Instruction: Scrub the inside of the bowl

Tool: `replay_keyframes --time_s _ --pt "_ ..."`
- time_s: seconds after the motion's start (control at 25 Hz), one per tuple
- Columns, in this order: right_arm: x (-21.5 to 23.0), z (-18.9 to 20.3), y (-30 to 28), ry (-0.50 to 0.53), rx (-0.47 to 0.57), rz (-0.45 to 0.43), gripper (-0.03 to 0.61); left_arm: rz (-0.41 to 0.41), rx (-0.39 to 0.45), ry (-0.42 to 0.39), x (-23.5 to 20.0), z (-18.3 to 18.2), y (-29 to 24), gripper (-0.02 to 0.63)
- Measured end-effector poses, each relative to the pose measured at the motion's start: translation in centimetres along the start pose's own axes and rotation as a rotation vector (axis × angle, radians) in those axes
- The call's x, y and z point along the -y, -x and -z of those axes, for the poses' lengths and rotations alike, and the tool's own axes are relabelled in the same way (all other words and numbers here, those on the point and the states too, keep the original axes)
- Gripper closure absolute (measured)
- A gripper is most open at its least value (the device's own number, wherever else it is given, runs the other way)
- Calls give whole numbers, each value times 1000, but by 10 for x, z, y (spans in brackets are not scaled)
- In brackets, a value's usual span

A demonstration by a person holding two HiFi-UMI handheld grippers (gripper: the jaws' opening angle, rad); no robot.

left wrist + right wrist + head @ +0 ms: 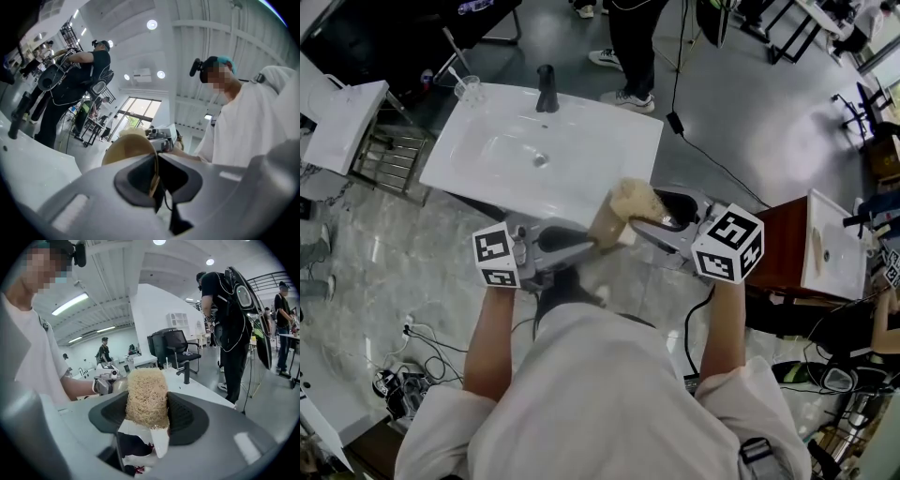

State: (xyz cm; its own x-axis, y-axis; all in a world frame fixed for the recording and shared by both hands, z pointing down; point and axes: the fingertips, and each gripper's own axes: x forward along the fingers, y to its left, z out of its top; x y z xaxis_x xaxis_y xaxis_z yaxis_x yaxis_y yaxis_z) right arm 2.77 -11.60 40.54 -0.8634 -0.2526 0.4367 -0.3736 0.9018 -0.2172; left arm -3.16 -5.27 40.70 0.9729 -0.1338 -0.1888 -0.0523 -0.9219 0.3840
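- Tan and thin-walled, the bowl (129, 149) is pinched by its rim in the left gripper (156, 161). The jaws are drawn almost together, with only the wall's thickness between the pads. The bowl's rounded body rises just beyond the jaw tips.
- Straw-coloured and coarse, a loofah scrubber (146, 391) fills the right gripper (147, 404). The jaws stand wide and both ribbed pads press its sides. Its upper end sticks out past the jaw tips, and a white tag (160, 442) hangs from its lower end, back between the jaws.
- Seen from the head camera, the two grippers point tip to tip in front of the wearer's chest. The scrubber at the right jaws' tips lies against the upper edge of the bowl held in the left jaws. Whether it reaches inside the bowl cannot be told from this angle.
- In the right gripper view, the left gripper and the bowl show just beyond the scrubber, a little to its left.
- A white washbasin (600, 150) lies beyond and below both pairs of jaws. A black faucet (546, 89) stands at its far rim and a clear glass (469, 89) sits by its far left corner.
- A person in black (225, 310) wearing a backpack stands on the floor well beyond the basin.
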Motion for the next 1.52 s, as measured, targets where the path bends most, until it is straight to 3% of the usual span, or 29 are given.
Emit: replay_keyframes --time_s 0.2,0.4,0.6,0.76,1.24,1.4,1.52 --pt "24 20 3 27 -95 123 325 59 13 -5 12 -6 2 594" --pt "30 37 -1 5 -136 145 325 99 30 -13 18 -12 -2 592" --pt "23 57 -11 28 -187 142 325 98 104 -14 18 -25 -5 594" --pt "1 69 -21 31 -218 52 324 33 121 -29 3 -35 -4 594" --pt "-56 50 -28 -42 -65 -197 325 -166 82 -48 -35 -30 6 595" --pt "-59 28 -24 -43 29 -226 325 -191 16 -52 -43 -12 9 595" --pt "-45 13 -19 -62 98 -203 327 -156 -61 -55 -37 9 4 595"
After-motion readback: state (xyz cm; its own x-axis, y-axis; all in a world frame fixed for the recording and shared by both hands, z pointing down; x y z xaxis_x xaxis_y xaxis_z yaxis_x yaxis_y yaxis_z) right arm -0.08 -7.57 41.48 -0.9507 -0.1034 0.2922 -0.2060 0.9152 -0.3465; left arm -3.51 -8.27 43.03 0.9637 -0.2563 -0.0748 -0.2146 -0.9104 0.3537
